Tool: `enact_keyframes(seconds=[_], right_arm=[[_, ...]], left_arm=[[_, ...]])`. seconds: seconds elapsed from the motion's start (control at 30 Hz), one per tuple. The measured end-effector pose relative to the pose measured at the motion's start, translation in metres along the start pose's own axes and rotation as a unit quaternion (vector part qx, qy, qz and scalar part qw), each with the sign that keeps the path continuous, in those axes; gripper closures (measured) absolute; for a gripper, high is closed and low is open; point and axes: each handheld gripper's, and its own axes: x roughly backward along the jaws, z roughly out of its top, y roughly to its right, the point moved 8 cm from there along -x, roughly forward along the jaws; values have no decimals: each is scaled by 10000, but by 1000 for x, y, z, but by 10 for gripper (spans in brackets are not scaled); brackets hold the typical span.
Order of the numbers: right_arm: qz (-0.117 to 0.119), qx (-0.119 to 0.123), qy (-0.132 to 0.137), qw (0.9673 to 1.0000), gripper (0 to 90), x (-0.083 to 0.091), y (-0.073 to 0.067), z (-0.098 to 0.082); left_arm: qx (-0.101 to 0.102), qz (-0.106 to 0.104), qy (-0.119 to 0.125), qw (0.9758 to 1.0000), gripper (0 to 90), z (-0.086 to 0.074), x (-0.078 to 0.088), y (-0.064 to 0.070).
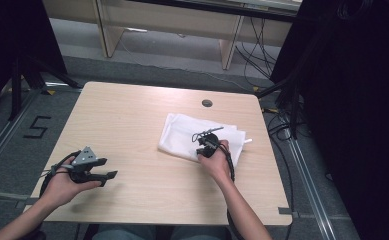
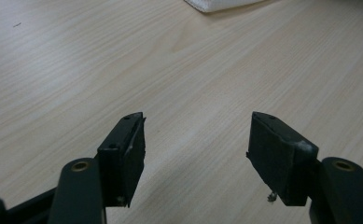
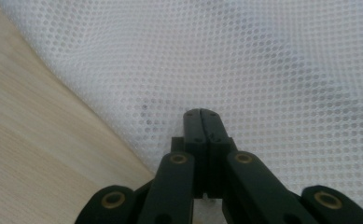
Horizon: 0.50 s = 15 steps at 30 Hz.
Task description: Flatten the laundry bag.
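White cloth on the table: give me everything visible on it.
The white cloth is a fine mesh fabric, dotted with small holes in the right gripper view. It lies folded and mostly flat, slightly rumpled, on the right half of the wooden table; one corner shows in the left gripper view. The right gripper sits over its near edge, jaws shut; whether they pinch fabric cannot be told. A small white tab pokes out on its right.

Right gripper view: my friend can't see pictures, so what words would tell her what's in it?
The right gripper has its two black jaws shut together, tips over a white mesh cloth full of tiny holes. The cloth lies on a light wooden table, which shows at the left.
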Motion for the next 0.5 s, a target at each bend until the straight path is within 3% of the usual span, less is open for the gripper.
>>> enact_keyframes(seconds=[0.1,0.17,0.2,0.5], right_arm=[[4,-17,-38,10000,900,-4,-1,-3],[0,-16,-20,10000,900,-4,-1,-4],[-4,12,-17,10000,900,-4,-2,-4],[-31,239,-91,9997,900,-4,-7,-5]], left_arm=[[-160,41,-66,9998,362,0,1,-2],[-115,14,-19,9999,362,0,0,0],[-225,53,-119,9997,362,-1,1,-3],[-213,36,-83,9997,362,-1,1,-2]])
